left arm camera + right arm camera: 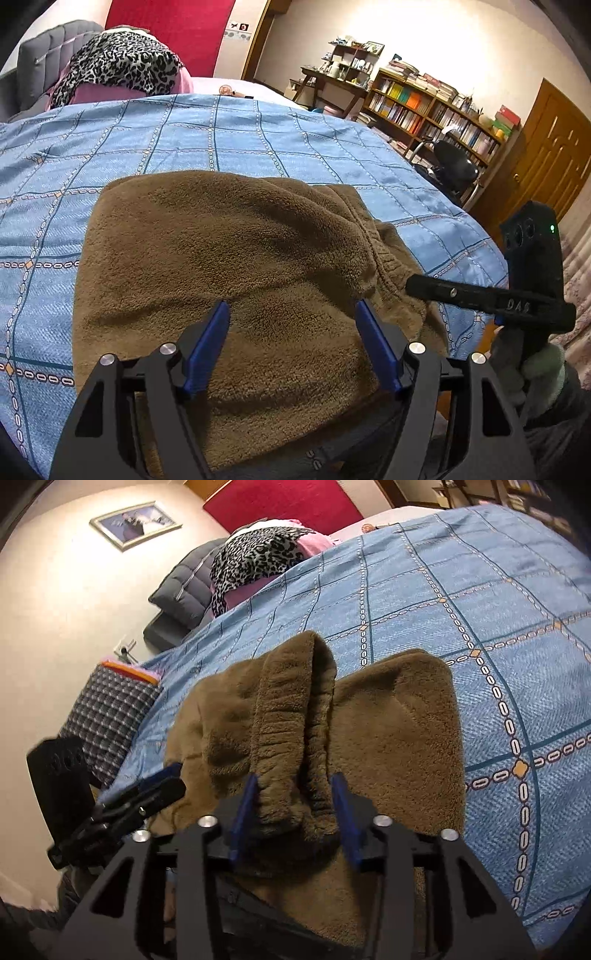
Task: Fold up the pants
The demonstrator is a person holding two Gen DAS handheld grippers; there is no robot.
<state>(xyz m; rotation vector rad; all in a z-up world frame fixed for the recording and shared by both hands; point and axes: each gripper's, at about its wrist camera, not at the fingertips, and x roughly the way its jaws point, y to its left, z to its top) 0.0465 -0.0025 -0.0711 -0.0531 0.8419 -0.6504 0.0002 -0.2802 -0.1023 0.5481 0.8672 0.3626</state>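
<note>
- Brown fleece pants point(236, 258) lie folded on the blue checked bedspread point(184, 129), near its edge
- Left gripper point(291, 314) is released, jaws apart above the fabric
- Right gripper point(293, 794) straddles the waistband point(288, 716), pads slack
- Best draw both clear gently, so nothing snags and the fold stays flat

Folded pants point(236, 266) on bedspread point(258, 140), bookshelf point(436, 107) behind

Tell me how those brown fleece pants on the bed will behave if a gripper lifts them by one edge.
The brown pants would likely flop and sag: the folded layers already slump in soft creases. Their thick pile suggests bulk but little weight, and it should grip well. The gathered waistband bunches loosely, so the fold may fall open on the blue bedspread.
</note>
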